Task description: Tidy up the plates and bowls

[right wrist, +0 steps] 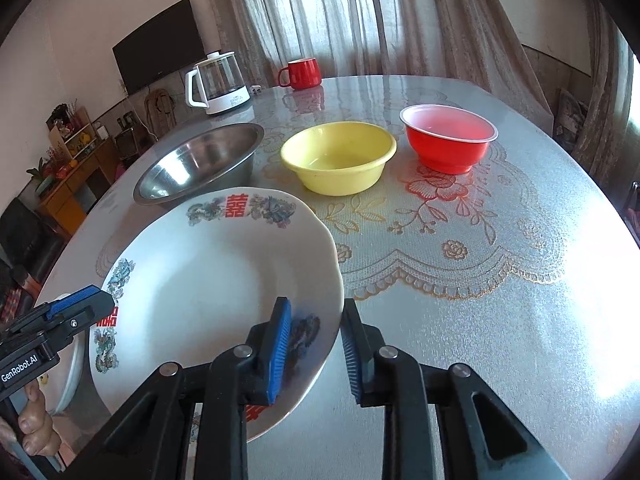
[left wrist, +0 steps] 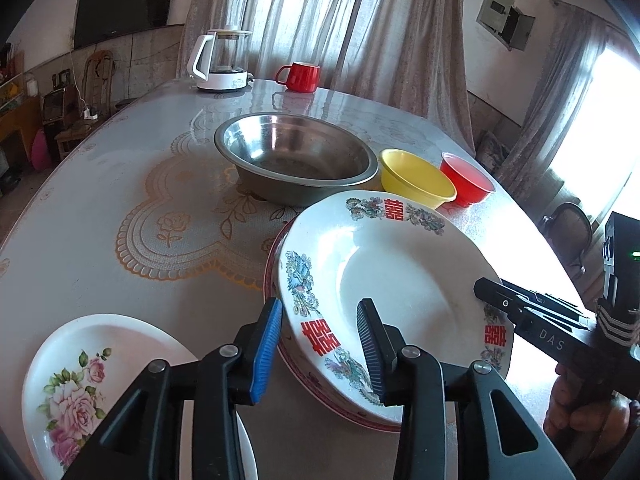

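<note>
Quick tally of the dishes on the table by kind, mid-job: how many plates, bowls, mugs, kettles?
Plates: 3 – phoenix plate, red-rimmed plate beneath it, rose plate
Bowls: 3 – steel bowl, yellow bowl, red bowl
Mugs: 1 – red mug
Kettles: 1 – glass kettle
Total: 8

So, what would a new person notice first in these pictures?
First, the big white plate with red characters, nearest the cameras, its rim between the jaws of both grippers. Behind it stand a steel basin, a yellow bowl and a red bowl.
</note>
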The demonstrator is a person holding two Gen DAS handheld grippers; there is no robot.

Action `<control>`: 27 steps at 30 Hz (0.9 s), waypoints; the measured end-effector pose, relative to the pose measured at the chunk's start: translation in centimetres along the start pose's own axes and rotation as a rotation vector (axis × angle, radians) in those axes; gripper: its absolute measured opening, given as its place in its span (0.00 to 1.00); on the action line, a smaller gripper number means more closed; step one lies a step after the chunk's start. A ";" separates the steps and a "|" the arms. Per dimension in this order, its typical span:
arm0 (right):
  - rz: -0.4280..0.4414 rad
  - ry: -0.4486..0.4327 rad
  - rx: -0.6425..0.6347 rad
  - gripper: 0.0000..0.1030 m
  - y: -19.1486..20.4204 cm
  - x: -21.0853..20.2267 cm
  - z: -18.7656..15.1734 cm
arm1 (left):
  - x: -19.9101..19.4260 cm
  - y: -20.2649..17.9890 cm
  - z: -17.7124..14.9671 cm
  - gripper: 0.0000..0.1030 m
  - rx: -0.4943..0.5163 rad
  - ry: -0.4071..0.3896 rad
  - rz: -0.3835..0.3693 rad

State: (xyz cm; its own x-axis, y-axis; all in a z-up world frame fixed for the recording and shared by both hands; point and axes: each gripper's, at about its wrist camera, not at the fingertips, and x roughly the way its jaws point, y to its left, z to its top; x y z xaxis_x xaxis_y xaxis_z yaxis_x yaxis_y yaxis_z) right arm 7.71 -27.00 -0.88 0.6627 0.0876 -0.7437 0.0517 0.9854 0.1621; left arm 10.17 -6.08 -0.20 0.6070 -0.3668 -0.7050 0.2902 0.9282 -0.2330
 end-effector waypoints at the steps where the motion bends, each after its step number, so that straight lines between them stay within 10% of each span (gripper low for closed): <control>1: -0.006 -0.001 -0.006 0.24 0.2 0.0 0.0 | 0.0 0.0 0.0 0.39 0.001 0.001 0.011; 27: -0.049 -0.049 -0.003 0.34 1.2 -1.9 -1.1 | -2.0 0.6 -1.6 0.45 -0.025 -0.011 0.035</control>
State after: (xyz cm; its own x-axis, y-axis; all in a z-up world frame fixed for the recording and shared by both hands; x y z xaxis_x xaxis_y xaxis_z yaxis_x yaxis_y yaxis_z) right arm 5.67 -25.82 0.01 0.6954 0.0320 -0.7179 0.0830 0.9888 0.1244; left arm 7.97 -4.68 -0.04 0.6251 -0.3343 -0.7054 0.2500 0.9418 -0.2248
